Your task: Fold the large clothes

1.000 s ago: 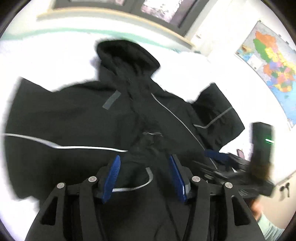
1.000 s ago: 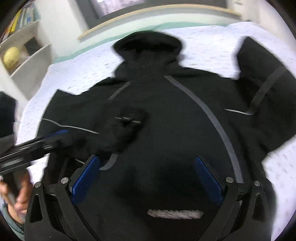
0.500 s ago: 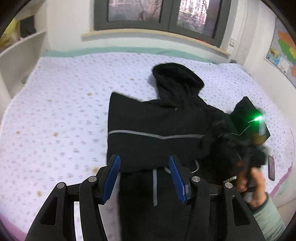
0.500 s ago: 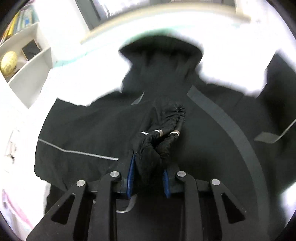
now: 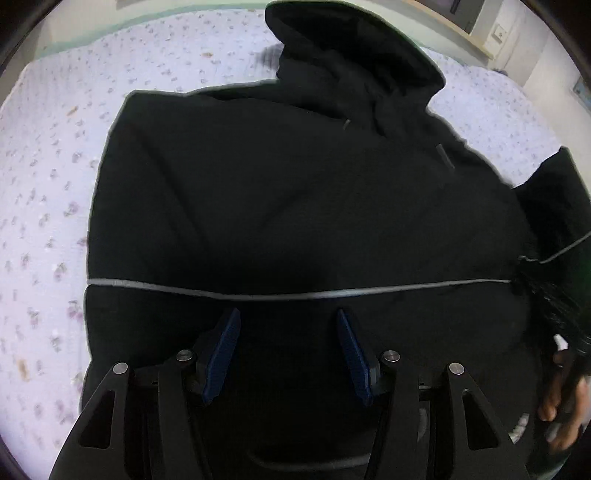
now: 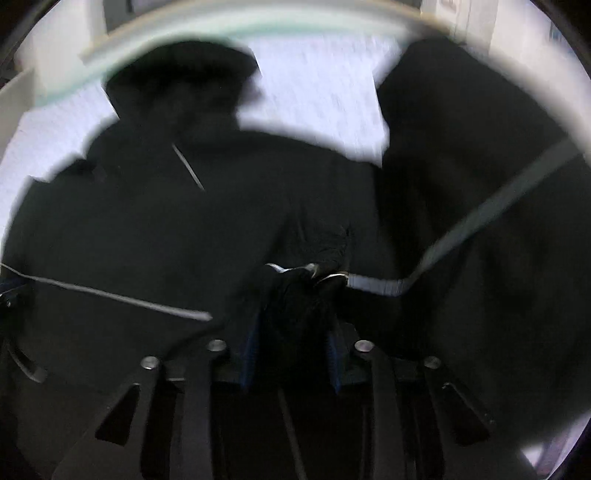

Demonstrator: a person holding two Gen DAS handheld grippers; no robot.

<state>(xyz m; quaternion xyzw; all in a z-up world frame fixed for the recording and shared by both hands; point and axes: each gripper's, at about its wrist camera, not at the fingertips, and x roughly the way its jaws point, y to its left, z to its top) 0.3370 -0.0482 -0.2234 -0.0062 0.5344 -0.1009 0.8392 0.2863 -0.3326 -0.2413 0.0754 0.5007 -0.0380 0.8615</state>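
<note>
A black hooded jacket (image 5: 295,192) with thin grey reflective stripes lies spread on the bed, hood (image 5: 351,48) at the far side. Its left sleeve is folded across the body. My left gripper (image 5: 288,347) is open and empty, close above the jacket's lower middle. My right gripper (image 6: 291,354) is shut on the bunched cuff (image 6: 314,273) of the folded sleeve, held over the jacket body (image 6: 147,229). The other sleeve (image 6: 480,166) lies to the right. The right wrist view is blurred.
The bed sheet (image 5: 48,184) is white with small purple flowers and shows to the left and beyond the hood. A window sill (image 6: 221,22) and a pale green wall strip run behind the bed. The person's hand (image 5: 565,402) is at the lower right.
My left gripper has dropped much closer to the jacket, still open. My right gripper keeps its hold on the sleeve cuff and has carried it to the right across the body.
</note>
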